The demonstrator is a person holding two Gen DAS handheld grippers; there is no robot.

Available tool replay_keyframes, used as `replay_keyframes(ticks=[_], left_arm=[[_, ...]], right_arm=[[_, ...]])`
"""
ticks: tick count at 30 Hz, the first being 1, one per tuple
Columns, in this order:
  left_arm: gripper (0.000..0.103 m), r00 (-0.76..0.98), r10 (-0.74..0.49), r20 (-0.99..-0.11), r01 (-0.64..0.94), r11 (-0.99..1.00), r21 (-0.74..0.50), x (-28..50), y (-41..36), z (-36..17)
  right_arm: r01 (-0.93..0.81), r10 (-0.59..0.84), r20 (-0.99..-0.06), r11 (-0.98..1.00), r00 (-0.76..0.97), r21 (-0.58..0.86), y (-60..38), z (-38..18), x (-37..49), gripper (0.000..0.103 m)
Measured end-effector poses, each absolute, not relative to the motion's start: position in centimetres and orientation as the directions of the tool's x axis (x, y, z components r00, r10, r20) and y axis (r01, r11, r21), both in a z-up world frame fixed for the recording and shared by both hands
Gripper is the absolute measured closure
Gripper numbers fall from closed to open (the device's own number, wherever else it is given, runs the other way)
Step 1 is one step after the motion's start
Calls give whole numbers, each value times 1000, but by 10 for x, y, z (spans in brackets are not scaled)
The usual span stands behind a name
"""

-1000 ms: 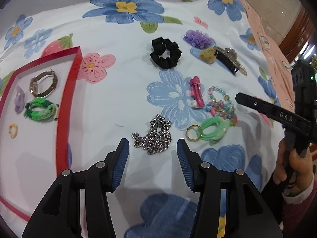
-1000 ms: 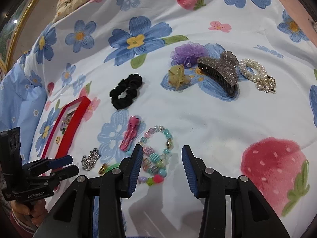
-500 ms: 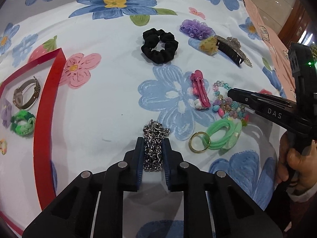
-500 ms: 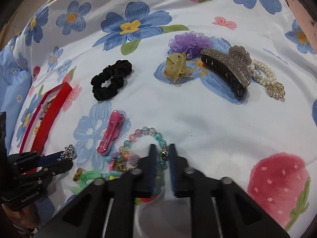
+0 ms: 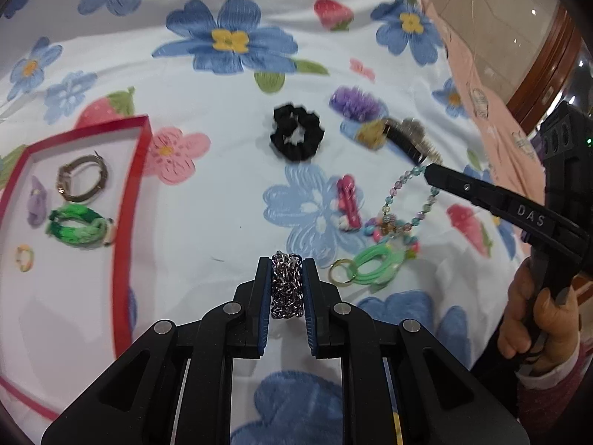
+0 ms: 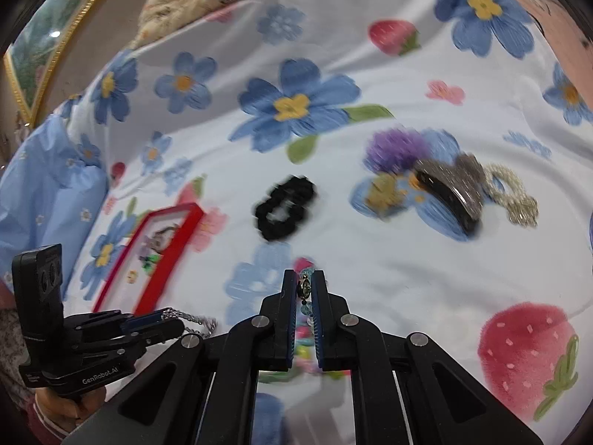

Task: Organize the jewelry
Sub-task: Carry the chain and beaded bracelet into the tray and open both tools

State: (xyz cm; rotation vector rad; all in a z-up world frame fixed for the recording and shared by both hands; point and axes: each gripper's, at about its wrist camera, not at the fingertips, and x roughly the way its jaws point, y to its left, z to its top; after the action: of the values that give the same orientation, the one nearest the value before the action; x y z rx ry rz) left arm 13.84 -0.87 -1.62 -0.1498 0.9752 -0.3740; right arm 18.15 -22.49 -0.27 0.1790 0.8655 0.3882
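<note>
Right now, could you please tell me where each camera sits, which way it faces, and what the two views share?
Left wrist: rides the left tool, faces across the bedspread; its fingers clamp the chain, and the right hand shows.
Right wrist: rides the right tool, faces likewise; it grips the beaded bracelet, left tool at lower left.
Shared: red tray, black scrunchie, hair claw.

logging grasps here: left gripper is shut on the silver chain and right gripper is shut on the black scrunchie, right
Not quite. The right gripper is shut on the beaded bracelet, not the black scrunchie, which lies untouched on the cloth, as the right wrist view shows. The left gripper is indeed shut on the silver chain.
</note>
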Motion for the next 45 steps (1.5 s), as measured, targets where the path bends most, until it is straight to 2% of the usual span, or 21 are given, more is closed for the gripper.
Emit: replay_keyframes(ticks=[16,45], left_arm=[[89,614,-330,-717,134,939,-318,99,56,22],[89,683,-193,-705,-94,933,-346,65,175,19]], right_arm=[[-372,512,-659,858,551,354,-175,22,160,96],[-589,655,-637,720,406,366,-41,34,140,96]])
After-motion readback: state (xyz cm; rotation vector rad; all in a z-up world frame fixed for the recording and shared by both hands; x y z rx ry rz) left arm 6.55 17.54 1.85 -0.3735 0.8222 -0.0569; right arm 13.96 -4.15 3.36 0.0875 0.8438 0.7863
